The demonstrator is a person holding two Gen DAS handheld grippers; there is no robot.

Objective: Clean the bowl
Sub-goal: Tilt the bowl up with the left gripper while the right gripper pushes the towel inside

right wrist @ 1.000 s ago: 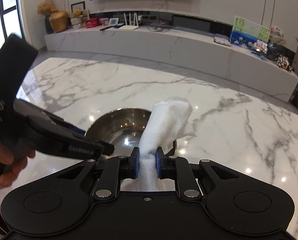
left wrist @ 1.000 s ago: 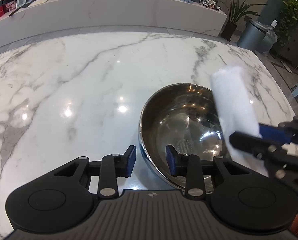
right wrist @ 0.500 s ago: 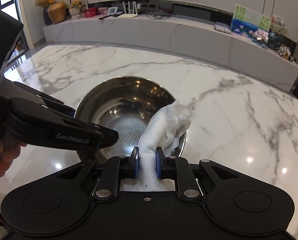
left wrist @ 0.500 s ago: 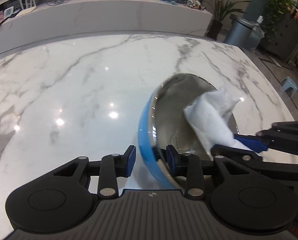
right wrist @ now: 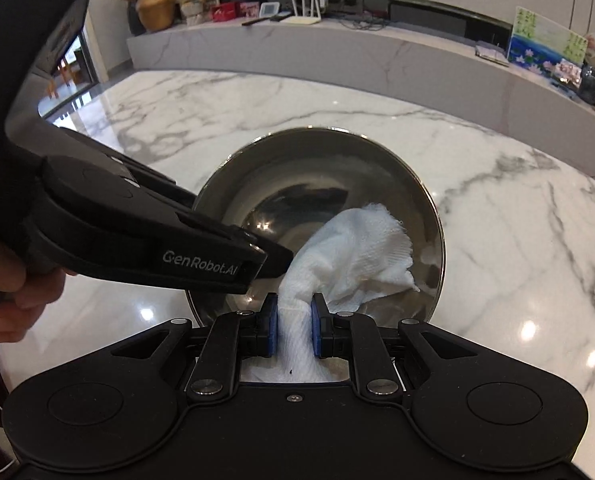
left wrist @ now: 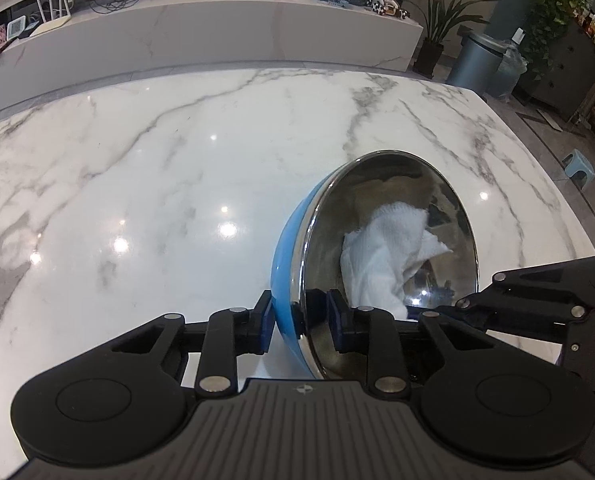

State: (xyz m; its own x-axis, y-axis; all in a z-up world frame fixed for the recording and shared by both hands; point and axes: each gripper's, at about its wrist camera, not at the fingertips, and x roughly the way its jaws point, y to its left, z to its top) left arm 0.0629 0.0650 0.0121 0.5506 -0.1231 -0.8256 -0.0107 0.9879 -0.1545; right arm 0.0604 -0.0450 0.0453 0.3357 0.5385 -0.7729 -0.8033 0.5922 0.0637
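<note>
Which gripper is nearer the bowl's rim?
Left. The left gripper straddles the rim of the bowl, jaws on either side. The right gripper holds the white cloth inside the bowl.

The bowl (right wrist: 317,192) is mirror-bright steel inside, glossy blue outside. In it, a soft woven white cloth (right wrist: 349,252). Beneath it, polished marble table (left wrist: 177,184).

We see a bowl (left wrist: 293,256) with a sky-blue outside and a mirror-bright steel inside, a plain white cloth (right wrist: 349,252) with a fine woven texture, and a white marble table (left wrist: 177,168) veined in grey. Both black grippers carry dark blue pads (right wrist: 272,324).
</note>
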